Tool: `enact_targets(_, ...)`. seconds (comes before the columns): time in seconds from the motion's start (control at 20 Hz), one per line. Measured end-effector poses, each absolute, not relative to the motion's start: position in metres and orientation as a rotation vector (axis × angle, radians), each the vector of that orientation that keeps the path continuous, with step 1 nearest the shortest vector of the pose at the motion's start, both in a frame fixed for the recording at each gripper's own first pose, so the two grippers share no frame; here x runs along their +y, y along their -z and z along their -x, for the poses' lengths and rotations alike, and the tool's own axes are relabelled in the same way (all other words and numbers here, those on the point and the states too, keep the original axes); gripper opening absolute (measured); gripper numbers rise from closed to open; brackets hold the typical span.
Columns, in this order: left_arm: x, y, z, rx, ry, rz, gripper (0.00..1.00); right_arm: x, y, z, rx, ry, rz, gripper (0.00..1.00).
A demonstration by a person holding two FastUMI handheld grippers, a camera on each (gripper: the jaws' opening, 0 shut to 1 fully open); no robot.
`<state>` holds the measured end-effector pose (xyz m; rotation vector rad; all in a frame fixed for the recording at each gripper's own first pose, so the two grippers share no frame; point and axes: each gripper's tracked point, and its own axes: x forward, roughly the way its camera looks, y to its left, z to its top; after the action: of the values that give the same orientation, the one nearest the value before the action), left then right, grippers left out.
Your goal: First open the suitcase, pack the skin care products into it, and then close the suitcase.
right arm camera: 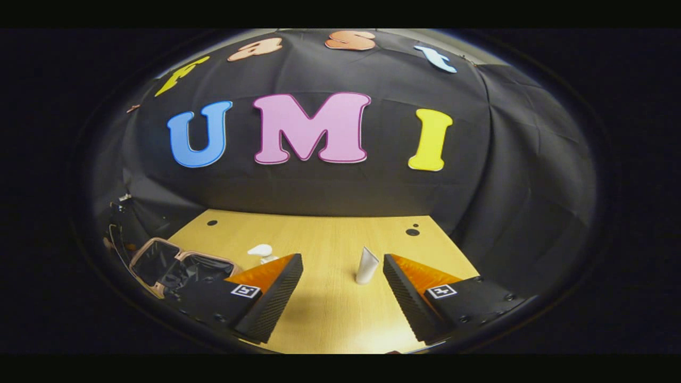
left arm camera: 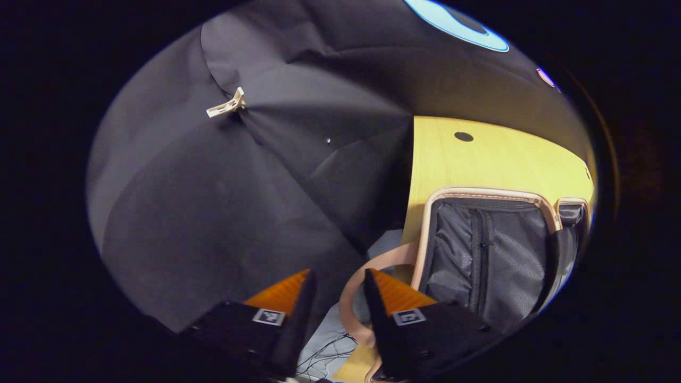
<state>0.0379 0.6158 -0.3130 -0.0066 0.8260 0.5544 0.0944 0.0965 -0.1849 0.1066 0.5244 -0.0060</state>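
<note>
The suitcase (left arm camera: 489,250) is lying open at the left edge of the bench (right arm camera: 330,234), its grey lining showing inside a pink rim. A white tube (right arm camera: 367,265) is standing upright mid-bench, well apart from the case, and a white pump bottle (right arm camera: 262,251) is sitting nearer the case. The right gripper (right arm camera: 340,295) is hovering with its fingers spread wide, holding nothing, the tube standing between them farther ahead. The left gripper (left arm camera: 338,314) is likewise gaping, with the case's pink strap (left arm camera: 354,298) looping between its fingers. Likely risks: the narrow tube tipping under an off-centre pinch, and the strap snagging a finger.
</note>
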Motion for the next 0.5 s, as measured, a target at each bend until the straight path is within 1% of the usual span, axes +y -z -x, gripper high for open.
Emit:
enact_targets(0.1,0.596,0.288,-0.043,0.76,-0.527,0.009,0.99,0.094,0.197,-0.094,0.543,0.004,-0.114,0.97)
enact_targets(0.2,0.554,0.258,-0.045,0.69,-0.493,0.023,0.98,0.088,0.212,-0.097,0.556,-0.001,-0.112,0.97)
enact_targets(0.3,0.483,0.234,-0.059,0.63,-0.395,0.034,0.97,0.077,0.229,-0.103,0.574,-0.006,-0.101,0.97)
enact_targets(0.5,0.306,0.198,-0.104,0.557,-0.108,-0.009,0.98,0.057,0.272,-0.112,0.644,-0.021,-0.123,0.97)
